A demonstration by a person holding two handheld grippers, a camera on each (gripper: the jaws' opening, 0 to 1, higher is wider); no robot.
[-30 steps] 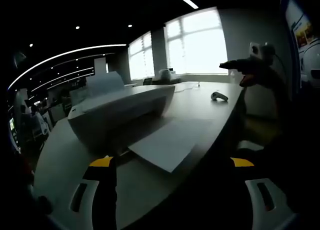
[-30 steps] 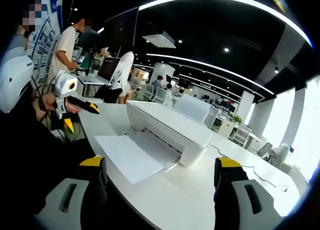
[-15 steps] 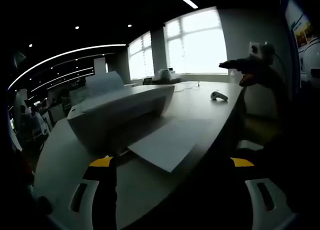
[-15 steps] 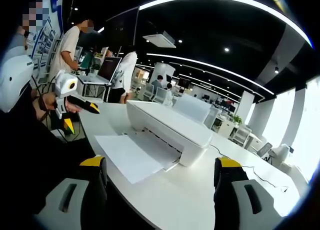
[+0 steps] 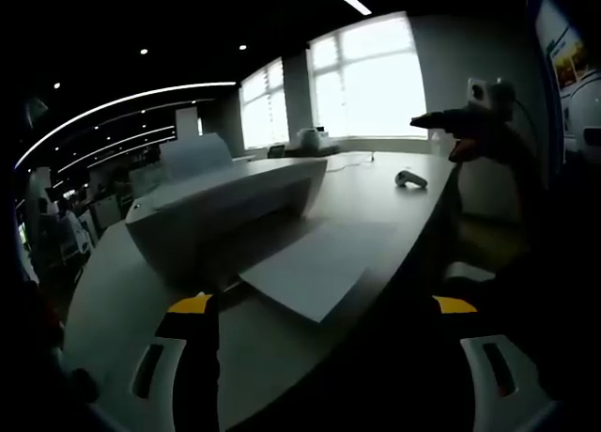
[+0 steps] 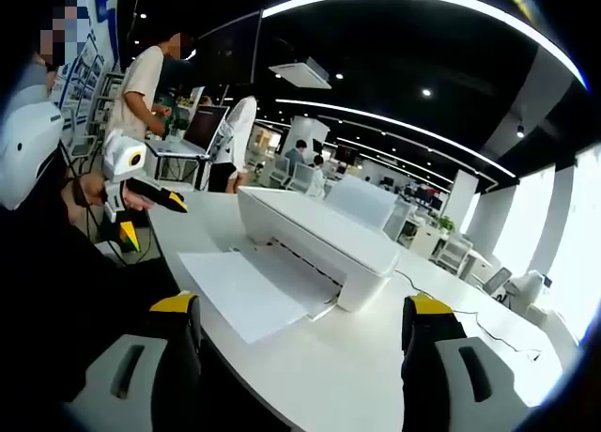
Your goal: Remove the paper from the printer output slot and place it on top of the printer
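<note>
Yellow-tipped black jaws of the left gripper point(image 5: 324, 305) stand wide apart with nothing between them, low and near in the left gripper view, short of the table edge. The right gripper point(image 6: 300, 305) is likewise spread open and empty in the right gripper view; it also appears far right in the left gripper view, held in the air beyond the table's end.

Just past both sets of jaws lies the paper point(image 6: 242, 291), a white sheet flat on the pulled-out output tray, its near corner reaching towards the table's curved edge and its far edge tucked under the printer point(image 6: 315, 235). The printer is a low white box with a flat closed top and a raised rear paper support; its top is bare.

The white table point(image 6: 366, 376) has open surface round the printer, with a thin cable trailing off on the right side. In the left gripper view a small pale object point(image 5: 410, 179), possibly a mouse, sits far along the table point(image 5: 141, 291), well apart from the paper point(image 5: 315, 268) and printer point(image 5: 225, 202).

No legible writing shows on the printer. People point(image 6: 141, 84) stand at desks far left.
</note>
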